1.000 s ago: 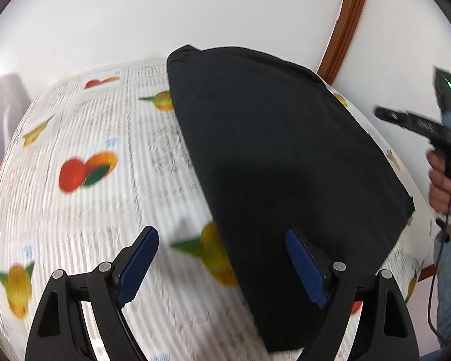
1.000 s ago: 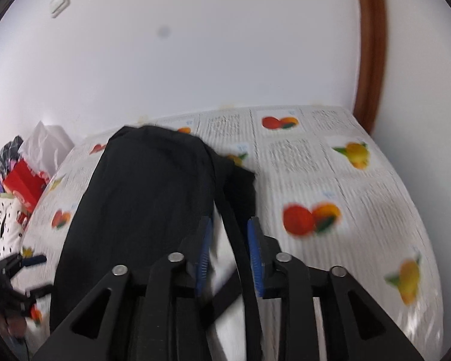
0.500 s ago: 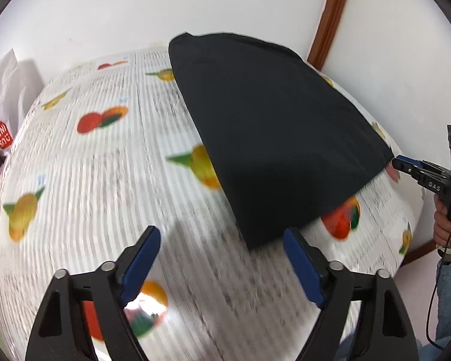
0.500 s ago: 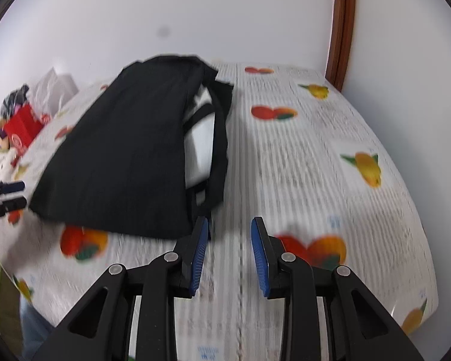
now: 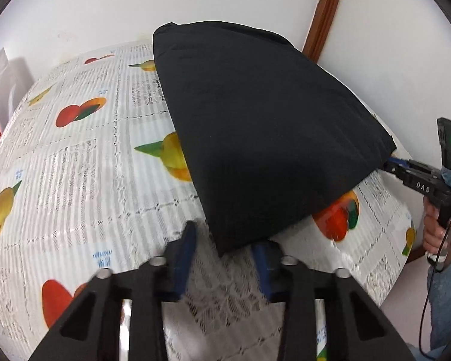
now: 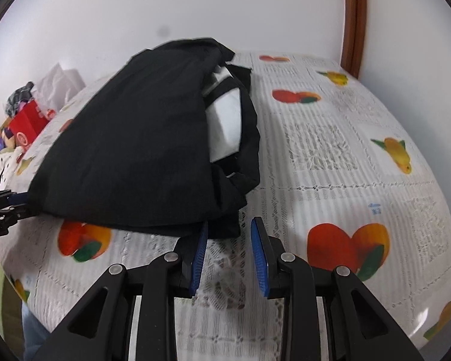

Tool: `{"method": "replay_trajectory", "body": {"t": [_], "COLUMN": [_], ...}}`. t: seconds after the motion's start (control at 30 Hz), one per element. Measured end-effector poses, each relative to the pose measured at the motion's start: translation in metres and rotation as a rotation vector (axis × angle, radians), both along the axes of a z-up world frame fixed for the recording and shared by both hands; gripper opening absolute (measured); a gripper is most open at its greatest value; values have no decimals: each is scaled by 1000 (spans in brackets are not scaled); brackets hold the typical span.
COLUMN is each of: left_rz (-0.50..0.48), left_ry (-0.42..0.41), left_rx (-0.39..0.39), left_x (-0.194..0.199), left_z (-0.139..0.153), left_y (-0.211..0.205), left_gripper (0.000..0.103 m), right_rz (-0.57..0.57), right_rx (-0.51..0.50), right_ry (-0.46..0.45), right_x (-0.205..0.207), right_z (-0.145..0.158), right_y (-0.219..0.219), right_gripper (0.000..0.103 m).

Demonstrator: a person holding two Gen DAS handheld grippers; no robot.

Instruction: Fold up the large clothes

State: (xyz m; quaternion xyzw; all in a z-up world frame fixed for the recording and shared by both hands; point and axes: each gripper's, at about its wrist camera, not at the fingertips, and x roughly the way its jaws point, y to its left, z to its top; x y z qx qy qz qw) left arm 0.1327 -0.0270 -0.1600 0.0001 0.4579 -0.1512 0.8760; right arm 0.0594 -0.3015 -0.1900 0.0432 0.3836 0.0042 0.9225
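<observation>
A black garment (image 5: 264, 126) lies folded on the table with the fruit-print cloth (image 5: 75, 162). My left gripper (image 5: 224, 255) is open, its blue pads either side of the garment's near corner. In the right wrist view the garment (image 6: 129, 150) shows a white inner patch (image 6: 225, 120) and loose black edges on its right side. My right gripper (image 6: 229, 248) is open, its pads just in front of the garment's near hem. The right gripper also shows in the left wrist view (image 5: 406, 170), at the garment's right corner. The left gripper shows at the left edge of the right wrist view (image 6: 12, 201).
A white wall and a brown door frame (image 5: 324, 9) stand behind the table. A red box (image 6: 27, 120), a white bag (image 6: 60, 81) and piled items lie off the table's left end. The table's right half (image 6: 360, 150) holds only the cloth.
Both grippers have come down to the garment's near corners. The left gripper's pads have closed in from wide open to a narrower gap. The garment lies lower and flatter.
</observation>
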Motion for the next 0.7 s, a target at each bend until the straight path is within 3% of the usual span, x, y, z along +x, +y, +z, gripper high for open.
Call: {"method": "replay_trajectory", "body": {"t": [0.03,0.13,0.7], "left_rz": [5,12,116], "left_ry": [2,8,38], "left_rx": [-11,-48,-60], "left_x": [2,7,41], "left_z": [0,-1,6], "left_y": [2,8,43], "left_gripper": [18,16,12], "right_rz": [12,5,-15], "right_rx": [23,-22,-21], "right_ry": [-4,-30,-17], "right_x": [2,7,64], "right_z": [-1,0,1], "right_y": [0,9,34], "right_gripper": [12,5,4]}}
